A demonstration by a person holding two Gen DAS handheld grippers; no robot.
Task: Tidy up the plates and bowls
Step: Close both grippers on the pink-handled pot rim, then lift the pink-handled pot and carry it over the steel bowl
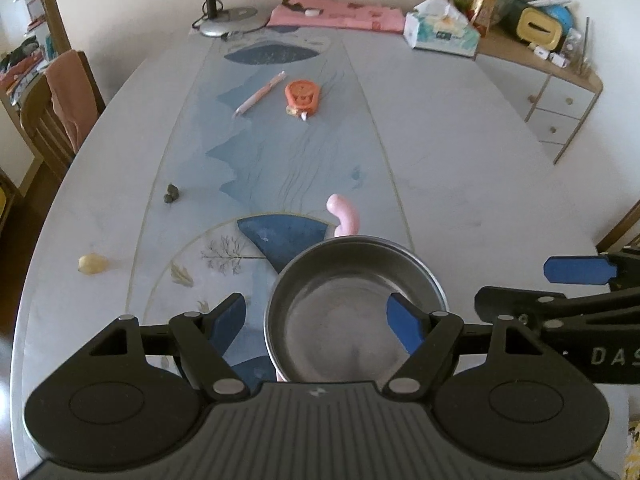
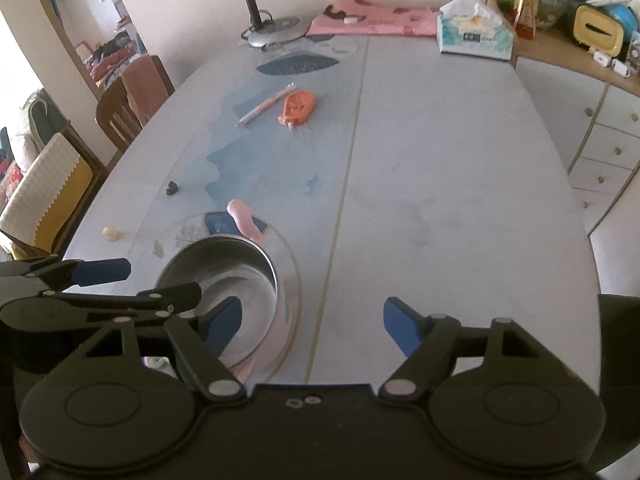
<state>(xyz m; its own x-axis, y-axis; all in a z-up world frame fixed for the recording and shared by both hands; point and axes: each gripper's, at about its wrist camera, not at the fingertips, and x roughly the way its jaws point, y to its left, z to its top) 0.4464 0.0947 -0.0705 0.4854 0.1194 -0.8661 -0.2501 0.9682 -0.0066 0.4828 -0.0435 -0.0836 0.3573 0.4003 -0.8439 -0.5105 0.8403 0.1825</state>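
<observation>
While both grippers hang side by side over the near end of the table [image 2: 440, 152], the left gripper [image 1: 320, 316] has its blue pads spread wide, one to the left of the steel bowl [image 1: 352, 312] and one over its right rim, neither pressing on it. That bowl sits on the blue central panel at the near edge, with a pink handle [image 1: 346, 216] curving out from behind its far side. To its right, the right gripper [image 2: 312, 320] also stands apart, with only bare tabletop between its pads. Farther along the panel lie a pink pen [image 1: 260, 94] and an orange tape dispenser [image 1: 302, 96]. At the far end stand a lamp base [image 1: 232, 20], a pink cloth [image 1: 340, 10] and a tissue box [image 1: 440, 30].
</observation>
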